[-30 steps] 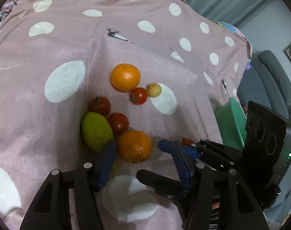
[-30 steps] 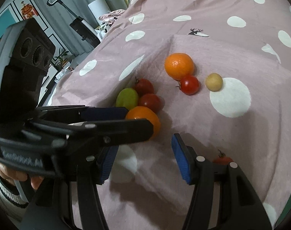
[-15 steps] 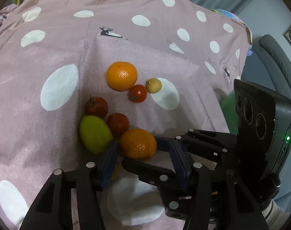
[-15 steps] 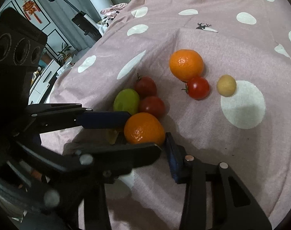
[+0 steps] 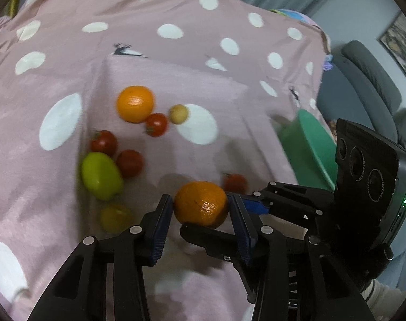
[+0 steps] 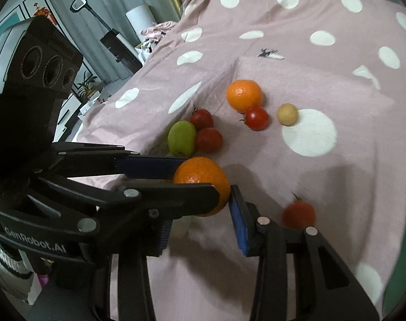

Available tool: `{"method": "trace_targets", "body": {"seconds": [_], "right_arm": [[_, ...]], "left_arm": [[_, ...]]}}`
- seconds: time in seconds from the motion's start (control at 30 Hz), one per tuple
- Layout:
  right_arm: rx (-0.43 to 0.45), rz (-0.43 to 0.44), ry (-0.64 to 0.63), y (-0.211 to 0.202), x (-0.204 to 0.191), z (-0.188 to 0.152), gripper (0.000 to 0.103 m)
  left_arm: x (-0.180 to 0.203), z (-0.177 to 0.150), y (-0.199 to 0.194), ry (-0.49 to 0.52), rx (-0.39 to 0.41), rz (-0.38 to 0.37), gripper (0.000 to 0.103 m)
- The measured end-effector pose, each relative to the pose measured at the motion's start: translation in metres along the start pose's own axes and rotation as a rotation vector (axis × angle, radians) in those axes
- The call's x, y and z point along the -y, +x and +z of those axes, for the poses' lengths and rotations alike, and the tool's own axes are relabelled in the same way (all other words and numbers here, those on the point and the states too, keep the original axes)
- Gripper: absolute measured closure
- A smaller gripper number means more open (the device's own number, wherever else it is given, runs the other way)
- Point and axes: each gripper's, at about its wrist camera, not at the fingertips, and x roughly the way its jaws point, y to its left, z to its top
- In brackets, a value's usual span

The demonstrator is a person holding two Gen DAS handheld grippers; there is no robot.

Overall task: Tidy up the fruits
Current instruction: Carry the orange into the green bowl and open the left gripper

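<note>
Orange peel is smooth and round, and this is the main risk. The near orange [image 5: 200,203] sits between the blue pads of the left gripper [image 5: 200,214], whose fingers have just been closing and now press it on both sides; it seems a little lifted from the pink dotted cloth [image 5: 149,53]. The right gripper [image 6: 200,219] crosses under the same orange. One pad [image 6: 239,222] touches its side, the other is hidden, so I cannot tell if it really clamps.

Two grips on one fruit may push against each other — the orange could roll out and fall onto the small tomato [image 5: 235,183] just right of it, or the green fruit [image 5: 101,175] to its left. The green bowl [image 5: 307,149], further right of the orange, is probably the goal.
</note>
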Motion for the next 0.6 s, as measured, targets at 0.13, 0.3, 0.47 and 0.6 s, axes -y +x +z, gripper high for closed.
{"method": "trace_targets", "body": {"seconds": [0.13,0.3,0.47,0.6], "right_arm": [[0.024,-0.021,0.009,-0.021,-0.001,-0.013,0.063],[0.05,-0.042,0.032,-0.046,0.0,-0.032,0.063],[0.079,-0.064,0.059,-0.067,0.004,-0.05,0.063],[0.11,-0.08,0.09,-0.082,0.012,-0.059,0.062]], "left_arm": [[0.019,-0.009,-0.004,0.029,-0.001,-0.031,0.058],[0.043,-0.018,-0.006,0.064,-0.011,-0.051,0.058],[0.069,-0.025,-0.004,0.114,-0.028,-0.066,0.058],[0.089,-0.023,0.0,0.15,-0.038,-0.068,0.058]]}}
